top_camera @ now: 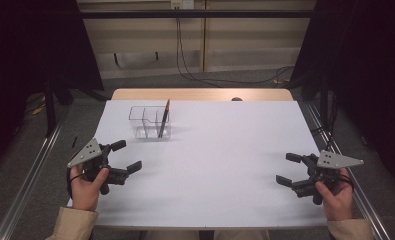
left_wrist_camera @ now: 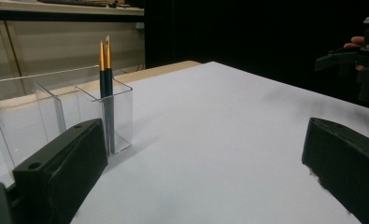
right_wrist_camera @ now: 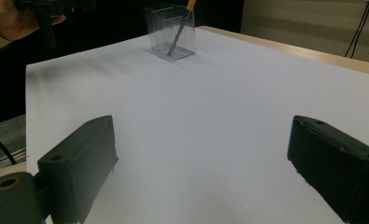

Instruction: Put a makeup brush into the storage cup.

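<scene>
Left gripper: near left table edge, jaws spread wide, empty.
Right gripper: near right edge, jaws spread wide, empty.
Dark, gold-tipped pencils: leaning in the right compartment of the clear plastic divided holder, far left.
White rectangular table: bare between grippers.

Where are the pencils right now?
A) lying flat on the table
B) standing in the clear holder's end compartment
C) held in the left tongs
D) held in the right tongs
B: the pencils stand tilted in the end compartment of the clear holder; both tongs are open and hold nothing.
</scene>
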